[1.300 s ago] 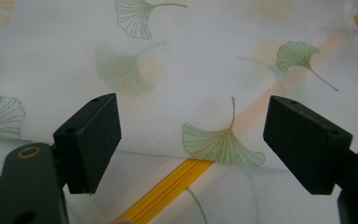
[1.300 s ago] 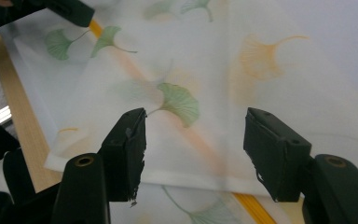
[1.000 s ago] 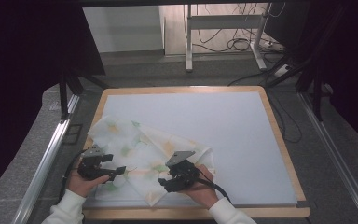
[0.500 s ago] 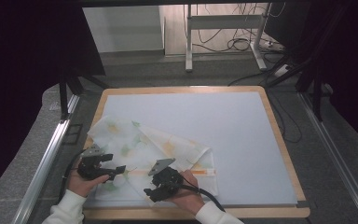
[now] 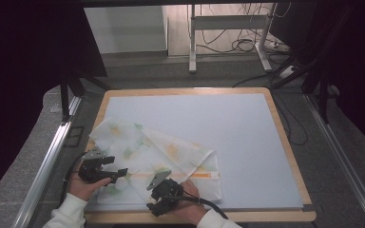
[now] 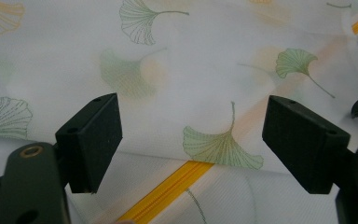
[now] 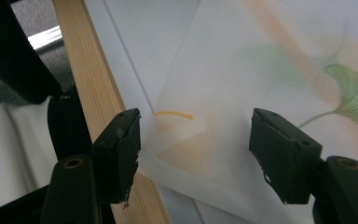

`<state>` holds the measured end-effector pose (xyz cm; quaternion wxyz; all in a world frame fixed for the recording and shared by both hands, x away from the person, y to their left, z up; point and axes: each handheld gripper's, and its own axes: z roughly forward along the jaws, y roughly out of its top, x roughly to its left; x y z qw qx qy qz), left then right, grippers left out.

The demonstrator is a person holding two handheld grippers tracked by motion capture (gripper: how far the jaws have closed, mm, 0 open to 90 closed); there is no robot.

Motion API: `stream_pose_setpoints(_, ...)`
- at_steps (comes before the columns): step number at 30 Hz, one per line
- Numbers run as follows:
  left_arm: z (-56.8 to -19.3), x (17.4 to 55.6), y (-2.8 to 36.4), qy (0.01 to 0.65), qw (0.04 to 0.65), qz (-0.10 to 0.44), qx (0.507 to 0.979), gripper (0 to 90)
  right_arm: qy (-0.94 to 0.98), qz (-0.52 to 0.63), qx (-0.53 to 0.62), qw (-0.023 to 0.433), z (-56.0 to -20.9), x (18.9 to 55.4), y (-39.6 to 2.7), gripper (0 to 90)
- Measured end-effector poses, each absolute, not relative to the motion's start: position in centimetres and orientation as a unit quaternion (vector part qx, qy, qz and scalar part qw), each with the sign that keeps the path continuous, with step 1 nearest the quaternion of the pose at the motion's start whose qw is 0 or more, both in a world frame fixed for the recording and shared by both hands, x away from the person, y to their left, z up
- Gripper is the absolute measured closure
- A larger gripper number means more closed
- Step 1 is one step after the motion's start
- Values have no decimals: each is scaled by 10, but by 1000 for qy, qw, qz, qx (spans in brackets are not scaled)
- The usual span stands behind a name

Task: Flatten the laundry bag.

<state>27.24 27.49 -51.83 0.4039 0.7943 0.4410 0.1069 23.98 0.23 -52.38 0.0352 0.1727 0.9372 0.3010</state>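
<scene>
High view: a folded cloth (image 5: pixel 157 156) printed with ginkgo leaves lies on the bench (image 5: pixel 247 142) at its near left. The left gripper (image 5: pixel 119 174) rests at the cloth's left edge, jaws wide with nothing between them. The right gripper (image 5: pixel 158 205) hovers over the cloth's near corner; its jaws have just been opening and stand wide, gripping nothing.

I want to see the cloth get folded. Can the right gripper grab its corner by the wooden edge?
Probably yes: the right gripper has its jaws open around the cloth corner, nothing between.
</scene>
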Motion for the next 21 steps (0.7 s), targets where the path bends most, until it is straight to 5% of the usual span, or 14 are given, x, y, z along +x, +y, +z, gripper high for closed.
stream_pose_setpoints(3,-519,273,275,441,402,107,795,193,941,295,161,42,-526,236,4,339)
stream_pose_setpoints(15,-519,273,273,440,401,107,796,192,936,300,177,52,-524,245,-7,772)
stream_pose_setpoints(21,-518,272,274,438,402,108,797,192,929,314,193,36,-523,250,-11,834)
